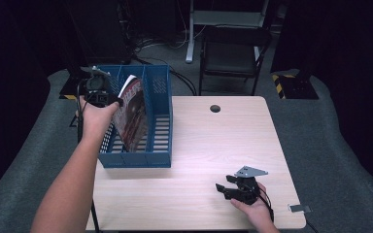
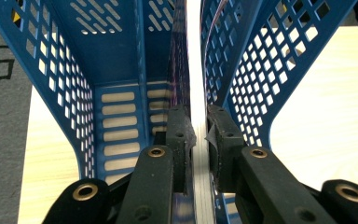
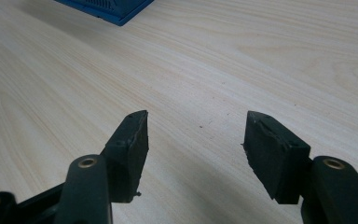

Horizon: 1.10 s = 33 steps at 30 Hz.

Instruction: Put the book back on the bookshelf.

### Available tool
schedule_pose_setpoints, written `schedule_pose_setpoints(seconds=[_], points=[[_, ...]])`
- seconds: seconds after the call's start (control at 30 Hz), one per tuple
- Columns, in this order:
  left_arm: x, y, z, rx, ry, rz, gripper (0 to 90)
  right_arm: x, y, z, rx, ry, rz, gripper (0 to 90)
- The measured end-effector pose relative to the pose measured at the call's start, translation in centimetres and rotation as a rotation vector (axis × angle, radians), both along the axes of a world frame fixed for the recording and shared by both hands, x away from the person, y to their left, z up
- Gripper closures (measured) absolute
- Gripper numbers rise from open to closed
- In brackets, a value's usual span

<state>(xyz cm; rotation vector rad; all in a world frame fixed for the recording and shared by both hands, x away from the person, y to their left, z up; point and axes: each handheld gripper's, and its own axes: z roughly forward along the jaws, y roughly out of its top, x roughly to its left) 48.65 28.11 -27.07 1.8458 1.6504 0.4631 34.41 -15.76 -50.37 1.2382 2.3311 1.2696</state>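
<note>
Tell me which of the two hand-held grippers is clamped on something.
The left hand-held gripper, up at the blue file rack: its jaws pinch the edge of the magazine standing in the rack. The right hand-held gripper rests on the table with jaws apart, nothing between them.

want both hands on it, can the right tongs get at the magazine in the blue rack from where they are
Probably yes: bare wooden table lies between the open right tongs and the blue plastic rack, and the glossy red magazine stands above its rim.
</note>
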Motion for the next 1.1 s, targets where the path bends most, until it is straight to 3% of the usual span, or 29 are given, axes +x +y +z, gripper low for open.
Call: schedule_pose_setpoints(seconds=[0.37, 0.7, 1.1], points=[[-0.18, 0.19, 0.17, -0.026, 0.024, 0.012, 80.8, -0.03, 0.04, 0.04, -0.008, -0.008, 0.006, 39.8], [-0.01, 0.26, 0.21, -0.028, 0.040, 0.009, 82.7, -0.02, 0.09, 0.04, -0.005, -0.002, 0.004, 39.9], [0.01, 0.31, 0.19, -0.011, 0.033, 0.013, 83.8, -0.03, 0.12, 0.04, -0.003, 0.002, 0.005, 39.9]])
